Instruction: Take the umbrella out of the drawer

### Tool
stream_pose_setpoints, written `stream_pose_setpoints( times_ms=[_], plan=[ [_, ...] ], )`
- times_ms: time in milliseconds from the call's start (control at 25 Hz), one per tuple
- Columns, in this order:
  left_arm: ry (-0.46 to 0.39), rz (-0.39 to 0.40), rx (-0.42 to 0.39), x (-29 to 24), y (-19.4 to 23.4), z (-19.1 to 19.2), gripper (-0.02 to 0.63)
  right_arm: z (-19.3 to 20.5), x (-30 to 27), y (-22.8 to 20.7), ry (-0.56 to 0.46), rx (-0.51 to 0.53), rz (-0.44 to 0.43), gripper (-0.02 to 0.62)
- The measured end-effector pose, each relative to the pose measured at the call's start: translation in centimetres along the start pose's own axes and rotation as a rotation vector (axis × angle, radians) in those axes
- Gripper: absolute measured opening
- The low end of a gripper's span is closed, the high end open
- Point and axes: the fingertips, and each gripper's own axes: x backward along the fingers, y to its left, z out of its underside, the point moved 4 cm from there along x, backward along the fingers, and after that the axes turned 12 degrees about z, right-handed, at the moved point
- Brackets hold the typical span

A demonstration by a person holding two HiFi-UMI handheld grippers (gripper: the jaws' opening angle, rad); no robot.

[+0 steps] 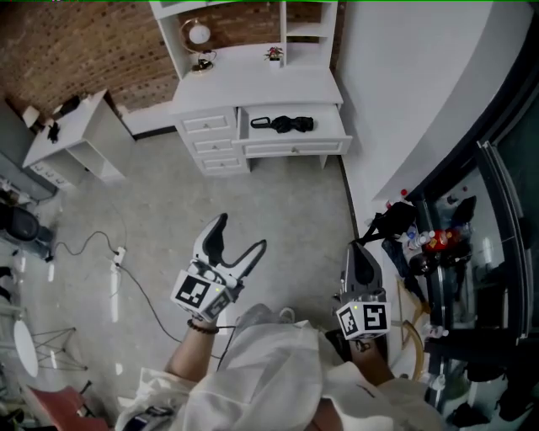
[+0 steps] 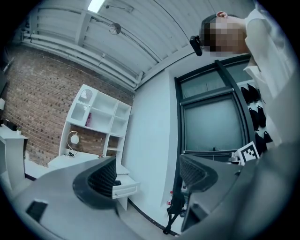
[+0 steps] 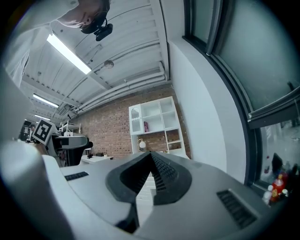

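Removal not yet begun: black, apparently folded umbrella (image 1: 285, 125) lies in open white drawer (image 1: 295, 148), upper centre. Left gripper (image 1: 242, 232), wide and empty, and right gripper (image 1: 360, 259), closed, wait lower frame, well apart.

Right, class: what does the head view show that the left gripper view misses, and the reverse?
Head view only: the floor cable and the whole black umbrella. Left gripper view only: the ceiling light. Both: the white desk, its open drawer, the round lamp and the left gripper, fingers apart.
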Motion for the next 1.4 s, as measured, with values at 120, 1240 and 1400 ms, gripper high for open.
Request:
stream_pose_setpoints(
  times_ms=[120, 1240, 1400],
  plan=[
    [-0.003, -0.016, 0.002, -0.8, 1.1, 0.1, 0.403, 0.2, -1.6, -0.4, 0.008, 0.005, -0.007, 0.017],
    [0.038, 0.044, -0.003, -16.9, 26.4, -0.3, 0.403, -0.1, -29.9, 1.5, 0.0, 0.062, 0.025, 0.017],
    [0.033, 0.061, 0.012, -18.8, 29.5, 0.1, 0.403, 0.7, -33.3, 1.7, 0.013, 0.051, 0.042, 0.017]
  ],
)
